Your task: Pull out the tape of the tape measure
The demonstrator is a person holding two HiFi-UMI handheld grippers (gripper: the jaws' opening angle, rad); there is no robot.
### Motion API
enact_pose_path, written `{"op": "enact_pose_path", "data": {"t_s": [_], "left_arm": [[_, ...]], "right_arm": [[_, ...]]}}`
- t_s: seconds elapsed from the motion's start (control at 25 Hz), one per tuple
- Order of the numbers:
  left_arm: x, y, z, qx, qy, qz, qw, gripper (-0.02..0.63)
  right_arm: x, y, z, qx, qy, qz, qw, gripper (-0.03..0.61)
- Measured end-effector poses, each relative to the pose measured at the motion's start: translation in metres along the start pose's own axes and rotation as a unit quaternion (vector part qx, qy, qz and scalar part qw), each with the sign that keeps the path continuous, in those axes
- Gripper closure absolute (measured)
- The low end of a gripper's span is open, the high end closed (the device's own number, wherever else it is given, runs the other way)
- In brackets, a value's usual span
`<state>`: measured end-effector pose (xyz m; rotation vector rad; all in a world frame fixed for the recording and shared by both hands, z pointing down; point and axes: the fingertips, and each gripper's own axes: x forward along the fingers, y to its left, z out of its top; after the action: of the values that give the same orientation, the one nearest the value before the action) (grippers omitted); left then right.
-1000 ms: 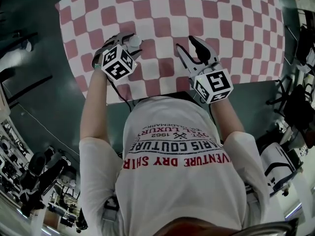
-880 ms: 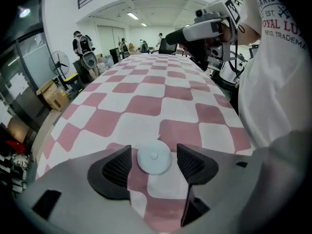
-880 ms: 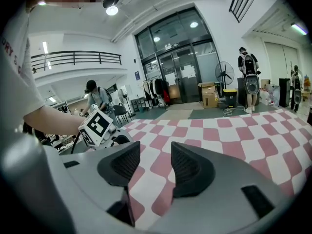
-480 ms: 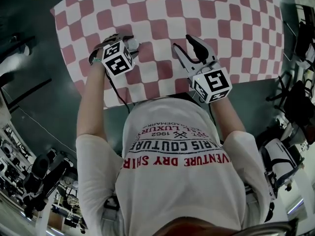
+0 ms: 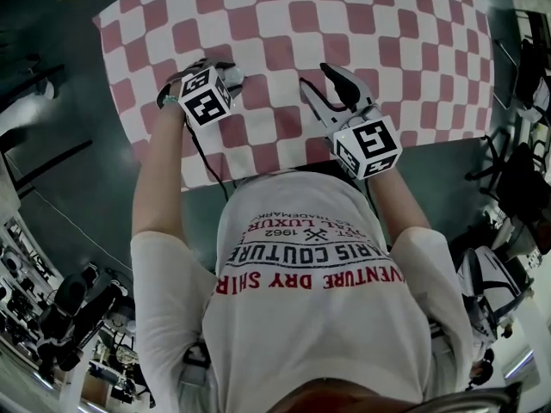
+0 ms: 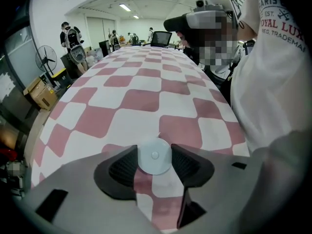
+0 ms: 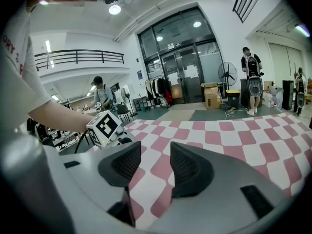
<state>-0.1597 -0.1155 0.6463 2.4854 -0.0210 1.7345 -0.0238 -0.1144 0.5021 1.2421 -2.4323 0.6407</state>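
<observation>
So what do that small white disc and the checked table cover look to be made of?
Small round white disc: probably plastic, smooth matte, with a moulded centre dimple. Pink-and-white checked table cover: thin cloth or vinyl, lying flat; no weave shows, so it stays open.

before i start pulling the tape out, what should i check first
1. Tape measure sits between the left gripper fingers: ok. They have just been closing and now meet both its sides.
2. Grip firm enough to resist a pull: cannot tell.
3. Right gripper open and empty: ok.
4. Tape's end found: cannot tell. Only a tiny tip shows at the disc's far edge.
5. Right gripper at the tape measure: not ok. It is off to one side over the checked cloth.
</observation>
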Motion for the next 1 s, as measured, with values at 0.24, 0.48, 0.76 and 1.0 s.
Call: {"op": "enact_pose_path", "data": {"t_s": [0.24, 0.48, 0.76, 1.0], "left_arm": [[-0.01, -0.006, 0.01, -0.01, 0.019, 0.029, 0.9994, 0.381], [-0.042, -0.019, 0.053, -0.033, -0.035, 0.06, 0.9971, 0.38], [-0.083, -0.038, 0.112, -0.037, -0.1, 0.094, 0.9898, 0.38], [-0.119, -0.056, 0.159, -0.028, -0.15, 0.105, 0.9826, 0.38]], "right_arm": [[-0.015, -0.002, 0.006, -0.013, -0.007, 0.002, 1.0, 0.376], [-0.032, -0.008, 0.01, -0.042, -0.008, 0.015, 0.999, 0.392], [-0.06, -0.004, 0.034, -0.116, -0.011, 0.099, 0.988, 0.402], [-0.087, 0.016, 0.045, -0.187, -0.001, 0.19, 0.964, 0.407]]}}
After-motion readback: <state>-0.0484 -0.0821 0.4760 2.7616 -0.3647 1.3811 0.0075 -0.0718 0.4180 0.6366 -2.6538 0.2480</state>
